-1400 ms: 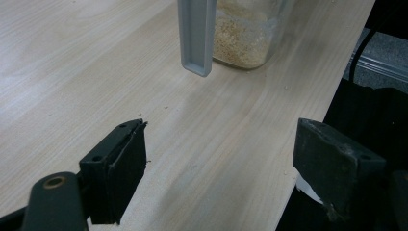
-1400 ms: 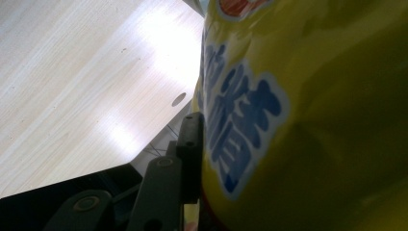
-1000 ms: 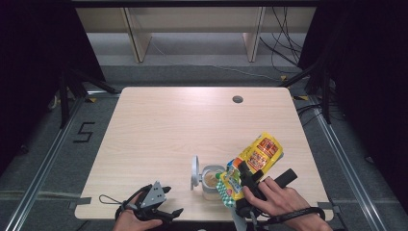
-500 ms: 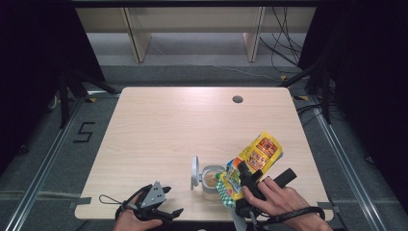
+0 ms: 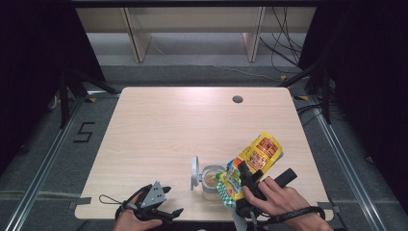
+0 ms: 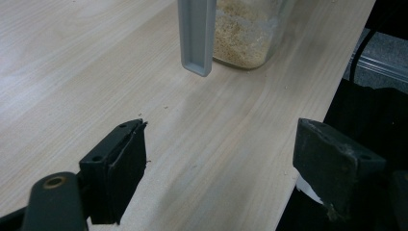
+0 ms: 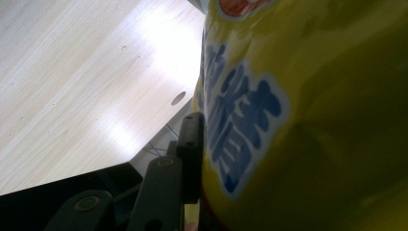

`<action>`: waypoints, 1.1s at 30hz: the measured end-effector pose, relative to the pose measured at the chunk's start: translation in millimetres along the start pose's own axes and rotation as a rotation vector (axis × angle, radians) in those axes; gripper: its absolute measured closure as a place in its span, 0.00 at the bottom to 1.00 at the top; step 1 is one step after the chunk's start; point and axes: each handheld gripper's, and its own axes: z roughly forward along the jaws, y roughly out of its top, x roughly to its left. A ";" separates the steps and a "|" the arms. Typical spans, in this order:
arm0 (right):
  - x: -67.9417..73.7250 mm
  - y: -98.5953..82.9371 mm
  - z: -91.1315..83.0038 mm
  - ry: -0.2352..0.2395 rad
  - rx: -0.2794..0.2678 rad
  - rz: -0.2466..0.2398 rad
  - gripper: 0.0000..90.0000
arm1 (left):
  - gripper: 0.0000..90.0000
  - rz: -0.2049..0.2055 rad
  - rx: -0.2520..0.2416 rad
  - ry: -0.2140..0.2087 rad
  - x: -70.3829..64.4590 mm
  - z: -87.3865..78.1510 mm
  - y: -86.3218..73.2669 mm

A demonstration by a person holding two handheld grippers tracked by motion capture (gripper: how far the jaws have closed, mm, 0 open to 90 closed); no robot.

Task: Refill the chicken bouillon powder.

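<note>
A yellow snack bag (image 5: 250, 163) with blue and red print is tilted over a small clear jar (image 5: 210, 182) near the table's front edge. My right gripper (image 5: 243, 180) is shut on the bag; in the right gripper view one black jaw presses the yellow bag (image 7: 308, 120). The jar (image 6: 245, 33) holds pale grains, and its grey hinged lid (image 5: 194, 172) stands open on its left side, lid (image 6: 196, 36). My left gripper (image 5: 166, 211) rests at the front edge, left of the jar, open with nothing between its jaws (image 6: 221, 168).
The wooden table (image 5: 183, 125) has a round cable hole (image 5: 237, 99) at the back right. A wooden shelf frame (image 5: 192, 29) stands beyond the table. Cables (image 5: 288, 53) lie on the floor at the back right.
</note>
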 end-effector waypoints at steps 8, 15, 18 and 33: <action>0.1 -0.6 -0.1 0.002 0.002 0.008 0.78 | 0.21 -0.004 -0.001 -0.006 0.3 0.2 -0.1; 0.1 -0.6 -0.6 0.007 0.007 0.003 0.78 | 0.21 -0.005 -0.001 -0.006 0.3 0.2 -0.1; 0.1 -0.8 -0.8 0.006 0.008 0.007 0.78 | 0.21 -0.004 -0.001 -0.007 0.3 0.2 -0.1; 0.3 -1.2 -0.4 0.002 0.001 0.009 0.78 | 0.21 -0.005 0.006 -0.012 0.8 -0.9 0.4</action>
